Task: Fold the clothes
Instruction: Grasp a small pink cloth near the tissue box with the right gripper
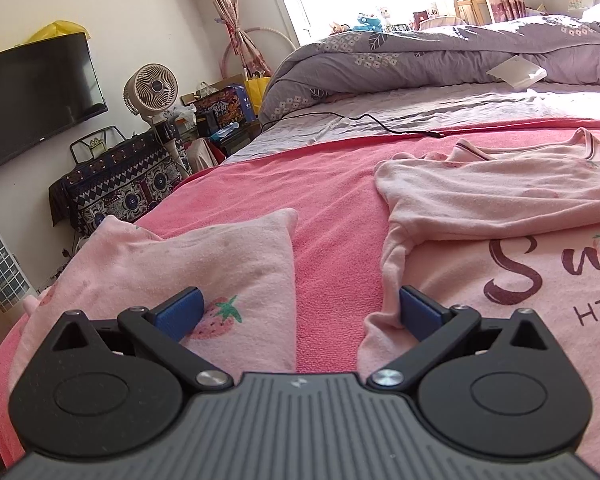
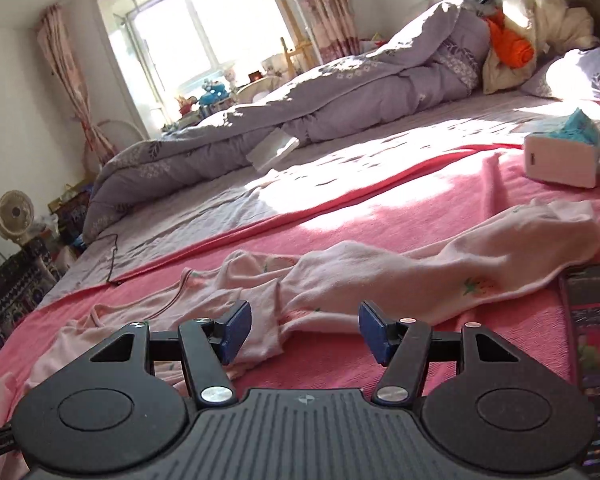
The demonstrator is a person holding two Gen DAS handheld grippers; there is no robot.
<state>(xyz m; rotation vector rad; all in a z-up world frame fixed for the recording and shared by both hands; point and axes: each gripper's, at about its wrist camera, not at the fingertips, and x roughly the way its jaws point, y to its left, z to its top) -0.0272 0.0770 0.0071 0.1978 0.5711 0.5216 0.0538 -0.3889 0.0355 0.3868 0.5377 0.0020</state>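
On the bed (image 1: 380, 112) a towel (image 1: 332, 200) is spread, and my shirt (image 1: 500, 248) lies on it to my right, with its sleeve (image 1: 204, 256) stretched out to the left. A cable (image 1: 364, 120) lies behind the towel, the quilt (image 1: 440, 60) farther back. At my right side the other sleeve (image 2: 440, 264) runs rightward, a phone (image 2: 596, 340) beside it and a box (image 2: 560, 160) behind.
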